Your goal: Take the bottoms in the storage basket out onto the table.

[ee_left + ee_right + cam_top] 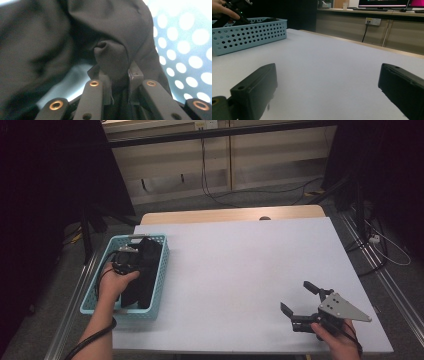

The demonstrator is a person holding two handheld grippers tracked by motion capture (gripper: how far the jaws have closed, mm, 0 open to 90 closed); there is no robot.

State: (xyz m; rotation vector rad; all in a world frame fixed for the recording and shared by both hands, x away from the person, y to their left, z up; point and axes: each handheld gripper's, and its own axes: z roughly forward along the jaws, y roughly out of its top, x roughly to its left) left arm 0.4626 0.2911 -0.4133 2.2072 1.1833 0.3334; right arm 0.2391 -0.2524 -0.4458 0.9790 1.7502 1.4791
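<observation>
A dark cloth [143,272] lies bunched inside a light blue perforated basket [161,270] at the table's left edge. My left gripper [133,263] reaches into the basket from above. In the left gripper view, my left gripper [116,75] is shut on a pinched fold of the cloth [110,32], with the basket's holed wall [185,50] behind it. My right gripper [296,296] rests low near the table's front right, jaws wide apart with nothing between them. In the right gripper view, the right gripper [329,82] faces bare tabletop, with the basket [249,35] far off at the left.
The white tabletop [240,260] stretches between the basket and my right gripper. Behind the table are a wooden strip [230,214], cables on the floor and dark stands at both sides. Cabinets and monitors line the far wall [372,22].
</observation>
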